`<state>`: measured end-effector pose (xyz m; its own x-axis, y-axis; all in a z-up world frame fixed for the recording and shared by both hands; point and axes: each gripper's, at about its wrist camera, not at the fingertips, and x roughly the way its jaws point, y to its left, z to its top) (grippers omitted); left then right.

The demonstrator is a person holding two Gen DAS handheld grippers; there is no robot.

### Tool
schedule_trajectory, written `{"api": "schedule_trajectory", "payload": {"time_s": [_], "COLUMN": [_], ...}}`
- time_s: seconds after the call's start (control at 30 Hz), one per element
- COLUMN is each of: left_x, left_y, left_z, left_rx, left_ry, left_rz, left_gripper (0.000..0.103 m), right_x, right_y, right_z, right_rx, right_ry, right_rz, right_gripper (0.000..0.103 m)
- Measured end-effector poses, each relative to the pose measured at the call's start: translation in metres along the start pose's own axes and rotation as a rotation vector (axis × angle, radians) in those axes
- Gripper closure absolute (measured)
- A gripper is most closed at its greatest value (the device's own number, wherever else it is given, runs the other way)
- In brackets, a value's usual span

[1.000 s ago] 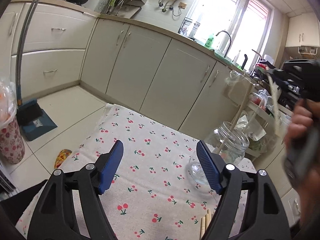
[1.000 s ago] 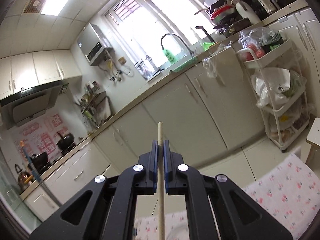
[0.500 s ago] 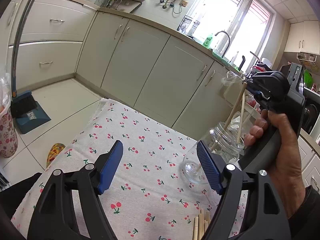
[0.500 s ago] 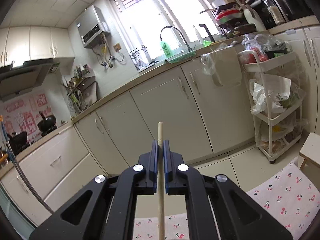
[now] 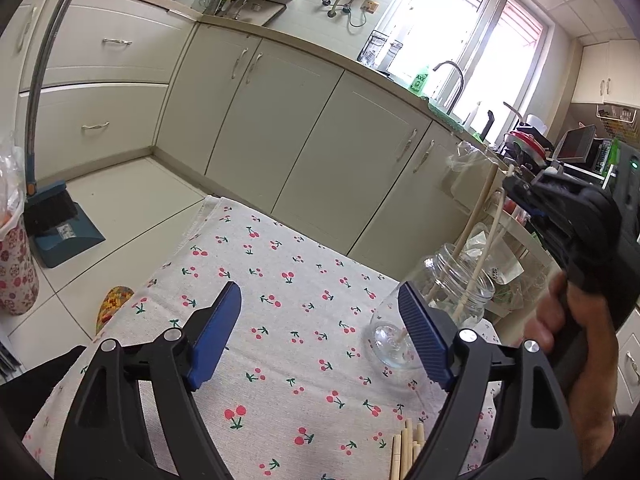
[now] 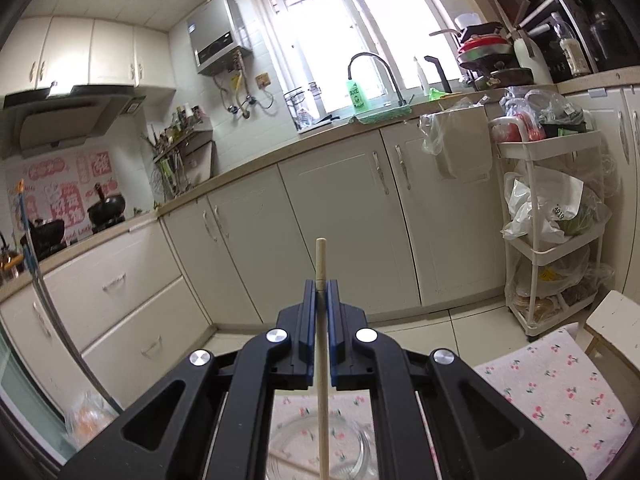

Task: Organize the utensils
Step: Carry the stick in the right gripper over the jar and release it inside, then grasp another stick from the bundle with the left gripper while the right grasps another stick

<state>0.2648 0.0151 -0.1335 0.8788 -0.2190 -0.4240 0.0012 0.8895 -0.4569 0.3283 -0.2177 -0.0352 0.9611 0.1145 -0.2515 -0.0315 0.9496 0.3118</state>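
Left wrist view: the left gripper (image 5: 320, 332) hovers over the cherry-print cloth (image 5: 280, 280), its jaws spread wide and holding nothing. At the right, the right gripper (image 5: 516, 190) holds a chopstick (image 5: 478, 268) by its top end, the lower end already inside the glass jar (image 5: 444, 304); a second stick (image 5: 476, 210) leans in the jar, resting on the rim. Loose sticks (image 5: 406, 452) lie on the cloth near the bottom edge, still to be sorted. Right wrist view: the right gripper (image 6: 319, 292) has its jaws closed on the chopstick (image 6: 322, 360), which runs down toward the jar (image 6: 320, 448) below.

Likely faults, judged from this pose: (1) the stick is held only near its top, so a sideways drift of the hand could lever it against the rim and tip the jar, which nothing steadies; (2) release from this height may let the stick bounce or knock the leaning one outward; (3) the left gripper, near the jar's base, could nudge it if it moved right.
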Motion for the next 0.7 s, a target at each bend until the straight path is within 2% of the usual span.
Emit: {"api": "schedule_trajectory", "payload": {"time_s": [0.27, 0.33, 0.4, 0.53, 0.7], "left_x": [-0.002, -0.003, -0.003, -0.012, -0.031], "left_y": [-0.001, -0.001, -0.002, -0.006, -0.014], "left_z": [-0.001, -0.002, -0.002, -0.002, -0.011], "left_rx": [0.016, 0.020, 0.026, 0.047, 0.112], "left_ry": [-0.009, -0.011, -0.001, 0.031, 0.108], "left_rz": [0.006, 0.007, 0.010, 0.029, 0.063], "left_gripper": [0.024, 0.024, 0.023, 0.022, 0.019], "right_x": [-0.014, -0.020, -0.029, -0.066, -0.108], "right_y": [-0.004, -0.007, -0.010, -0.020, -0.026], "right_z": [-0.027, -0.032, -0.037, -0.045, -0.088], "right_rx": [-0.050, -0.041, -0.022, 0.021, 0.007], "right_ry": [0.116, 0.145, 0.162, 0.208, 0.416], "right_rz": [0.000, 0.000, -0.006, -0.023, -0.061], "right_gripper": [0.097, 0.093, 0.082, 0.082, 0.082]}}
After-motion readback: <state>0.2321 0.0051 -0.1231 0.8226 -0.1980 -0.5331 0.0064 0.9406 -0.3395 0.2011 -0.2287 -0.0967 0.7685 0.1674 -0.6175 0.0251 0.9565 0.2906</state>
